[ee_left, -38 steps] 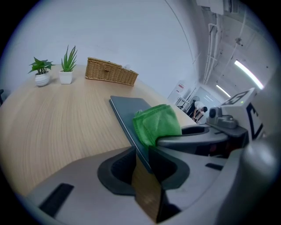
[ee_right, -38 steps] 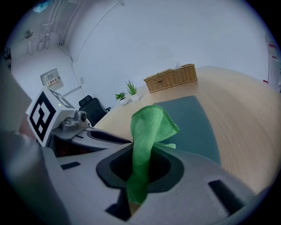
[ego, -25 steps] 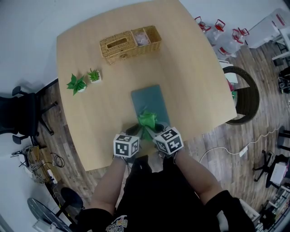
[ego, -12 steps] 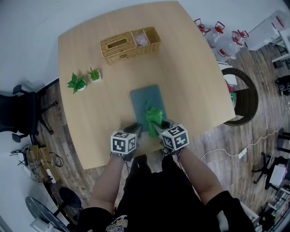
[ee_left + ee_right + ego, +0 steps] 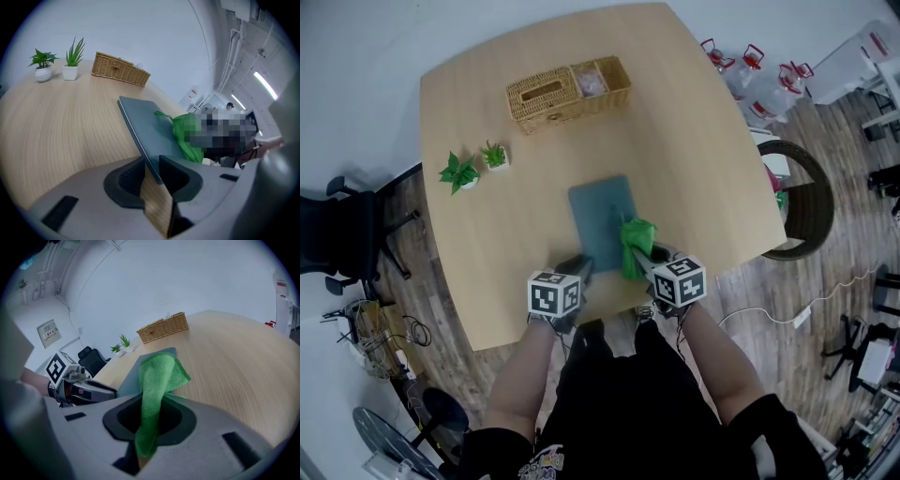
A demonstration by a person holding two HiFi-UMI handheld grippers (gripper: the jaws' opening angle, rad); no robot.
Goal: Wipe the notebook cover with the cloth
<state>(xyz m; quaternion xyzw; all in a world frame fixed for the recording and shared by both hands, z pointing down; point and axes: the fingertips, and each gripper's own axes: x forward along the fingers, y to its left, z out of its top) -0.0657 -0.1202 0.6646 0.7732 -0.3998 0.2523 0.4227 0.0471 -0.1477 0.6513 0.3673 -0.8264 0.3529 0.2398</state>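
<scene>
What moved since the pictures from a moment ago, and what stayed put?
The right gripper, shut on the green cloth, slid the cloth to the right across the near part of the notebook, out to its right edge. Nothing was picked up or let go. The left gripper stayed clamped on the notebook's near corner, and the notebook, basket and two plants did not move.

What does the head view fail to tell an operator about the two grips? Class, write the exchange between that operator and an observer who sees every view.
Operator: Is the left gripper actually holding the notebook?
Observer: Yes. The left gripper view shows the left gripper pinching the notebook by its near corner.
Operator: And the right one?
Observer: The right gripper view shows the right gripper shut on the green cloth, with a tail of cloth sticking out behind the jaws.
</scene>
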